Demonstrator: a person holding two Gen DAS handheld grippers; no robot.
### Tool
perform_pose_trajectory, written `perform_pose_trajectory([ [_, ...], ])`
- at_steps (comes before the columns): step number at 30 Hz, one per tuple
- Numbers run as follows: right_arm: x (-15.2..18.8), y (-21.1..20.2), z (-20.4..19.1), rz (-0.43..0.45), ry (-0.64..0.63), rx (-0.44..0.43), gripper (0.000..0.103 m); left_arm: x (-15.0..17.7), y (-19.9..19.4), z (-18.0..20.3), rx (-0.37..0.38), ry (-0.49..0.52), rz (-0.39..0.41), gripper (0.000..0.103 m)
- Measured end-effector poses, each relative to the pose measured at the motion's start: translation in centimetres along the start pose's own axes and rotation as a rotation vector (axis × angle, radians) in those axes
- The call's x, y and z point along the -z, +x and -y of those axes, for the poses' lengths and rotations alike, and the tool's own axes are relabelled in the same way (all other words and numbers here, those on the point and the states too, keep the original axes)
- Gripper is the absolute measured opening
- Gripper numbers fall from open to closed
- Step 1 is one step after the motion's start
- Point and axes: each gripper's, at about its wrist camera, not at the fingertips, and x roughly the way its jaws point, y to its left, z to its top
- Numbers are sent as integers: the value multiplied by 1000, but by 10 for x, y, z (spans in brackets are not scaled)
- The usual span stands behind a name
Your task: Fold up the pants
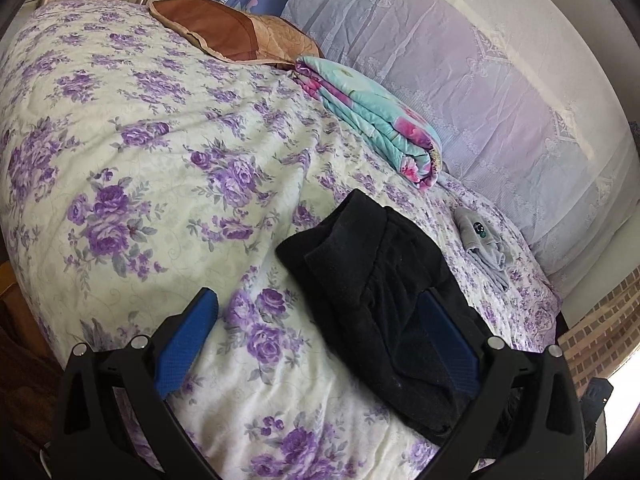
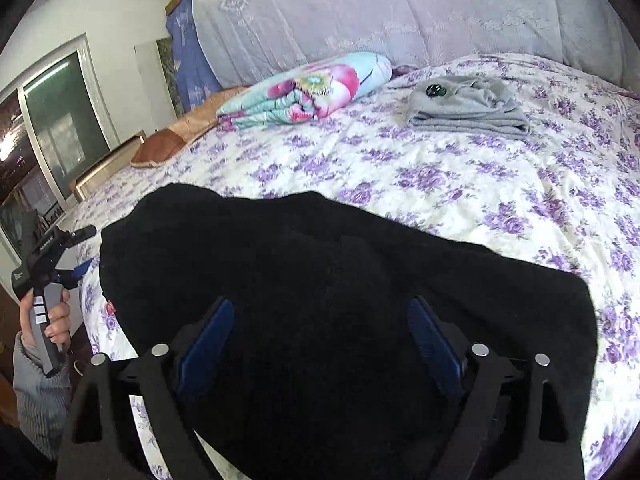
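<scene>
Black pants [image 1: 384,288] lie folded in a compact bundle on the floral bedspread [image 1: 140,160]. My left gripper [image 1: 320,300] is open, its blue pads [image 1: 188,340] wide apart; the right pad sits over the pants' edge, the left pad over bare bedspread. In the right wrist view the pants [image 2: 320,280] fill the lower middle. My right gripper [image 2: 320,308] is open above them, both blue pads [image 2: 208,344] over the black cloth. The left gripper [image 2: 52,256] shows at the far left, held by a hand.
A folded teal and pink quilt [image 2: 308,88] and folded grey clothing [image 2: 464,108] lie farther back on the bed. A brown pillow [image 1: 224,32] lies by the headboard. A lace curtain [image 2: 360,12] hangs behind the bed. A brick wall [image 1: 600,332] is at right.
</scene>
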Motion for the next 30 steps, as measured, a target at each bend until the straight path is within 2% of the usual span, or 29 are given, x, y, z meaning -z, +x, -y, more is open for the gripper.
perform_pose_trajectory([
  [2,-2,-17,14,50,7,35,99,1,1,3,-9,2,1,98],
  [5,-6,-37,43,119,47,88,99,1,2,10,-12,6,-4,98],
  [9,-5,-49,93,170,182,123,99,4,8,29,-62,51,-14,98],
  [11,0,-45,121,162,297,102,99,5,15,37,-94,74,-23,98],
  [14,13,-35,146,140,434,3,99,9,27,48,-121,109,-54,98],
  [17,19,-29,155,140,468,-17,99,14,41,56,-134,140,-81,98],
  [24,25,-25,164,140,524,-57,99,24,65,76,-258,264,-66,98],
  [30,28,-23,165,130,533,-57,99,23,65,77,-263,262,-59,98],
])
